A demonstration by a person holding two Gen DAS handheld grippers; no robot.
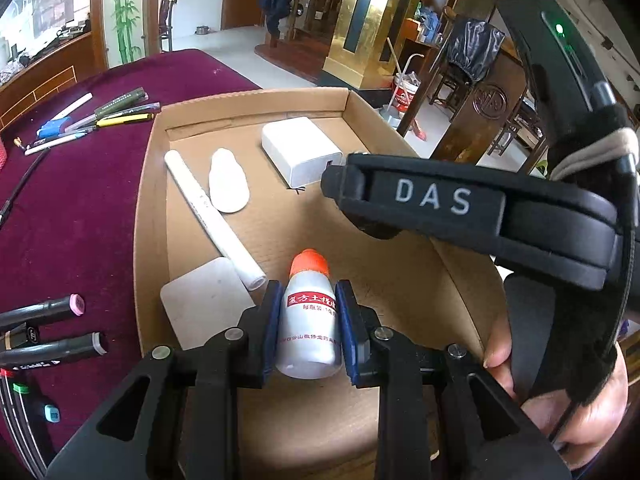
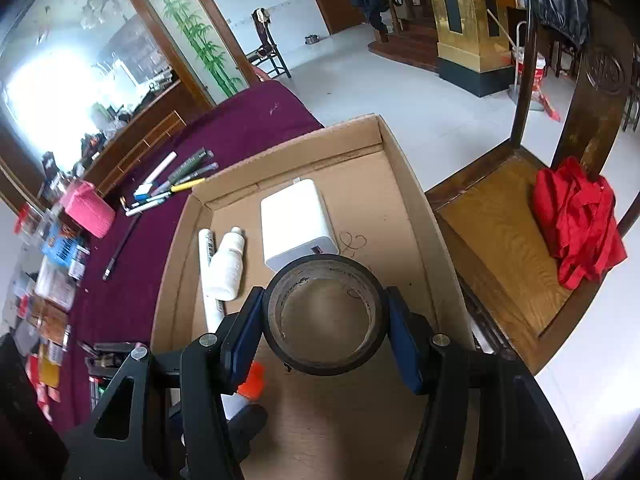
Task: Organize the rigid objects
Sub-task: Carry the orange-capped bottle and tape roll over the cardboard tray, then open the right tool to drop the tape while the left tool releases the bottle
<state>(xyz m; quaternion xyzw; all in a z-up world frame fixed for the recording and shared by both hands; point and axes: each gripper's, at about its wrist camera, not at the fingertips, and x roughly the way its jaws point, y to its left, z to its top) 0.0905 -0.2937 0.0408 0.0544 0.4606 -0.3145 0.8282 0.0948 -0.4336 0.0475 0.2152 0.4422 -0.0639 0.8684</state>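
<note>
Plastic bottle [image 1: 310, 316], small, white and orange-capped, sits clamped by its labelled body in the left gripper [image 1: 308, 332] over the cardboard tray [image 1: 452, 280]; it looks light, stiff and slightly slick, so that mid-body hold suits it. Rightward, the right gripper [image 2: 326, 330] pinches a dark tape roll [image 2: 326, 314] across its outer rim above the tray, rigid enough for that grip.

Box floor [image 2: 384, 216] right half bare (passable); charger [image 2: 296, 224], tube [image 1: 212, 212], small bottle [image 2: 228, 264] crowd left.
</note>
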